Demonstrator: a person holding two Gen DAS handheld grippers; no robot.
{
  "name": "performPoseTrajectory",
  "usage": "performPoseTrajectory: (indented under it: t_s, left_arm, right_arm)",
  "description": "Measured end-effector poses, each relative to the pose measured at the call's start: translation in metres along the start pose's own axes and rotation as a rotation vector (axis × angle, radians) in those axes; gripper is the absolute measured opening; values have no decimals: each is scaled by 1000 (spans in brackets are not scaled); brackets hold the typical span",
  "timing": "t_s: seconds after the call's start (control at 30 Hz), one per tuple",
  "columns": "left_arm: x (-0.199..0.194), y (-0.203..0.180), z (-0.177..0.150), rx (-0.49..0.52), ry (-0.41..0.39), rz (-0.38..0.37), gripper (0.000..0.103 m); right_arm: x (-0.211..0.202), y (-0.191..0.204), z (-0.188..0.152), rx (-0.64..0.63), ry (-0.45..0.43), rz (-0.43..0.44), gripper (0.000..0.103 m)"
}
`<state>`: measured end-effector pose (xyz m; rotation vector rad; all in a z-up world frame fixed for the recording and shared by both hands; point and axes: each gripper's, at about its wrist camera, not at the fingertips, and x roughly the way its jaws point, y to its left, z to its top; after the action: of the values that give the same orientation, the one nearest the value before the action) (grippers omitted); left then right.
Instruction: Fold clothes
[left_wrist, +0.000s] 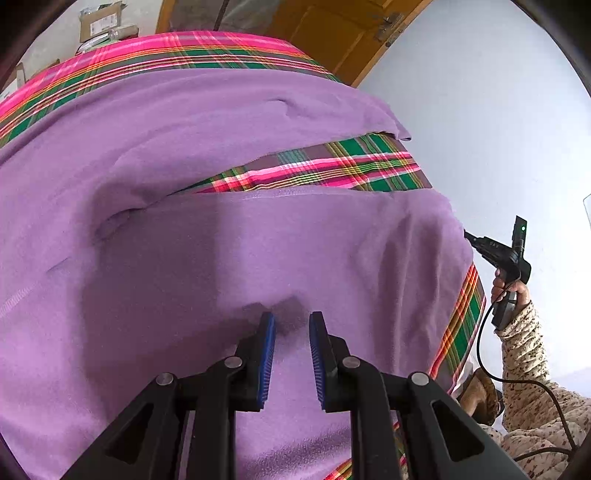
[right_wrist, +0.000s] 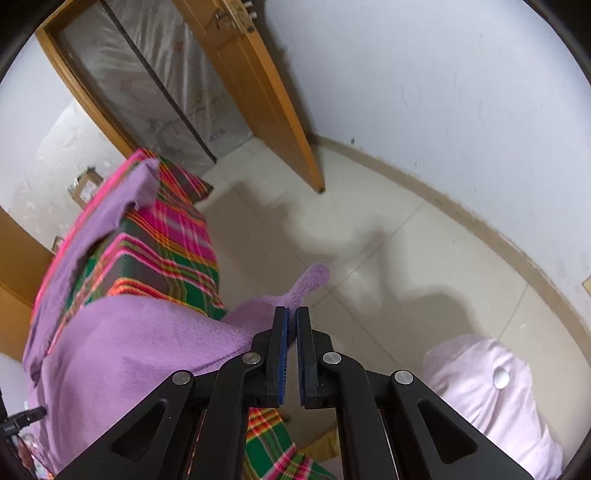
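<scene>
A purple fleece garment (left_wrist: 258, 240) lies spread over a table covered with a pink and green plaid cloth (left_wrist: 332, 170). My left gripper (left_wrist: 291, 317) is open, its blue-padded fingertips pressed down on the garment with a small pucker of fabric between them. In the right wrist view my right gripper (right_wrist: 291, 314) is shut on a corner of the purple garment (right_wrist: 147, 332), and a tab of fleece pokes out past the tips. The left wrist view shows the right gripper (left_wrist: 467, 234) at the garment's right edge, held by a hand (left_wrist: 513, 291) in a patterned sleeve.
The plaid cloth (right_wrist: 166, 251) hangs over the table's right side above a pale tiled floor (right_wrist: 406, 240). A wooden door (right_wrist: 266, 92) stands open against a white wall. A pale pink soft item (right_wrist: 491, 387) is at lower right. Cardboard boxes (left_wrist: 103, 20) sit beyond the table.
</scene>
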<state>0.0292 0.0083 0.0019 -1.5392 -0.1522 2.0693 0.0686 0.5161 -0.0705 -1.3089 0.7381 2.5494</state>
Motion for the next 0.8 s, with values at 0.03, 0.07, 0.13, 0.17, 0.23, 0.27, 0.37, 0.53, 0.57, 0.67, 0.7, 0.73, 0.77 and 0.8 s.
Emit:
performPoseTrajectory:
  t_s: [0.03,0.07,0.13,0.17,0.23,0.27,0.37,0.53,0.57,0.67,0.7,0.73,0.77,0.8]
  left_arm:
    - [-2,2,-1,-2,-3,1,19]
    - [-5,4,-1,-5,-8,3,19]
    - [-14,9,-3,-14,-28,5,19]
    - [-19,12,-4,-16,-38,6,19]
    - [-32,19,-6,-25,-63,23,19]
    - [-37,22,-6,-30,-75,32,19]
    - [-55,38,-7,-57,-104,67,19]
    - [-82,70,-9,-128,-149,144,19]
    - [-85,76,-10,-138,-152,158,19]
    - [-92,95,-13,-178,-159,200,19]
    - [-94,102,-14,-198,-162,209,19]
    - [-95,108,-16,-217,-166,217,19]
    - [-95,113,-17,-228,-162,221,19]
    - [-96,118,-20,-242,-161,231,19]
  right_arm:
    - [2,-1,0,3,9,-7,6]
    - [3,0,1,3,15,-25,8]
    - [6,0,3,4,26,-61,9]
    - [6,0,4,5,29,-75,9]
    - [2,2,7,5,23,-92,9]
    - [-1,3,8,5,15,-94,9]
    - [-12,14,14,-1,-17,-72,10]
    - [-24,72,20,-136,-47,34,17]
    - [-24,89,19,-180,-46,63,19]
    - [-18,137,14,-295,-25,146,21]
    - [-13,155,11,-329,-13,175,21]
    - [-9,168,7,-355,-2,193,21]
    - [-6,177,3,-378,6,202,21]
    - [-3,187,-1,-401,14,211,21]
